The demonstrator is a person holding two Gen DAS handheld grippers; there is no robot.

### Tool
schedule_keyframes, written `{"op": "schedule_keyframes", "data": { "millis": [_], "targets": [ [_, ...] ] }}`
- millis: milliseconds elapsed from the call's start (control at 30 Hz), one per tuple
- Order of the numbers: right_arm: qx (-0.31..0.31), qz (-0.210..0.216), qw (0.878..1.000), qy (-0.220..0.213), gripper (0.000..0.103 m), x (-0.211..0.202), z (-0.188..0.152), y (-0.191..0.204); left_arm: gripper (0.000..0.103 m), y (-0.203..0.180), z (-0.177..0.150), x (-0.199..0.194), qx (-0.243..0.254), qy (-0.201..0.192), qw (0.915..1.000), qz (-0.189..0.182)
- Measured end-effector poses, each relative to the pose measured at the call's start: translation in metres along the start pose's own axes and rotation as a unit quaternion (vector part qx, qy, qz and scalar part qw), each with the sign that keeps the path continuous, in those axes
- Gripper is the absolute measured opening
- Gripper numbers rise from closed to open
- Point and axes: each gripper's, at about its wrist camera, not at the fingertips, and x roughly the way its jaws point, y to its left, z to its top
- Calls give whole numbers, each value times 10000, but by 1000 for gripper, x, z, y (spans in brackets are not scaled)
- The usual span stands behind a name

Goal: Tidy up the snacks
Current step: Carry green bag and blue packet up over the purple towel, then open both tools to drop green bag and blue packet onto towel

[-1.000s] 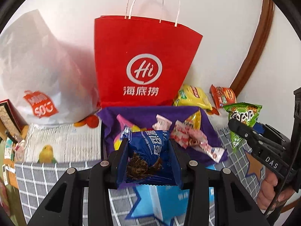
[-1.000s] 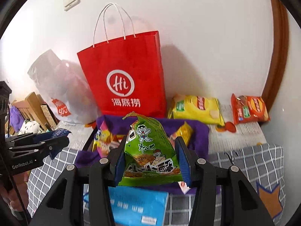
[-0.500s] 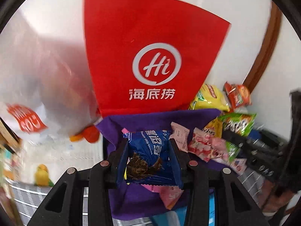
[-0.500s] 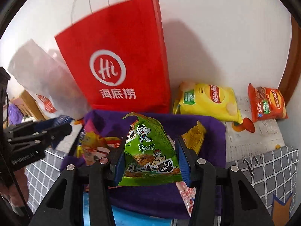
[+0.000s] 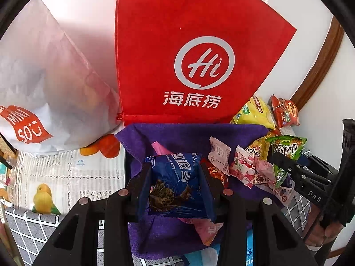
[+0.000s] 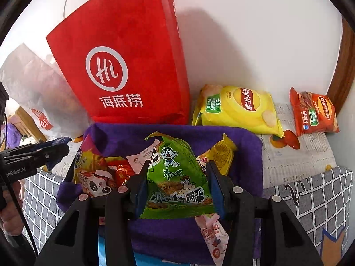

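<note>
Over the purple-lined tray (image 6: 248, 137), both hands carry a snack ready to drop in. Between the pads of the left gripper (image 5: 176, 186) sits a blue cookie packet (image 5: 177, 175), pinched at its sides and hanging just above the cloth at the tray's left part. The right gripper (image 6: 177, 190) is clamped on a green snack bag (image 6: 175, 173), held upright over the middle of the tray; in the left wrist view that same bag shows at the far right, beside the pink sweets (image 5: 244, 166).

Judging by what lies there, the sorting is well under way but not finished. The tray already holds a panda-printed packet (image 6: 95, 184), red-wrapped candies (image 6: 121, 173), a white sachet (image 6: 142, 155) and a small yellow packet (image 6: 221, 155). A pink packet (image 6: 213, 232) hangs over the near rim, so it may need tucking in.

Left to do, as far as I can judge: release these two packets into the tray, then fetch the yellow chips bag (image 6: 237, 108) and the orange chips bag (image 6: 314, 113), which lie on the newspaper (image 6: 295, 161) against the wall, well apart from the tray. Behind the tray stand a red paper bag (image 6: 124, 66) and a white plastic bag (image 5: 44, 84); whether either plays a part I cannot tell
</note>
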Motion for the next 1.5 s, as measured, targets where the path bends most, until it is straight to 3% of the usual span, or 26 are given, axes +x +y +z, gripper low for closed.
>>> {"op": "schedule_keyframes", "data": {
  "millis": [600, 1000, 1500],
  "targets": [
    [-25, -123, 9999, -118, 49, -17, 4, -14, 39, 4, 1, 2, -181, 65, 9998, 73],
    [-248, 87, 9991, 345, 49, 12, -5, 3, 39, -5, -2, 11, -210, 231, 9986, -424],
    [-381, 128, 9984, 405, 49, 12, -6, 9, 41, -21, -10, 26, -49, 379, 9983, -442]
  ]
}}
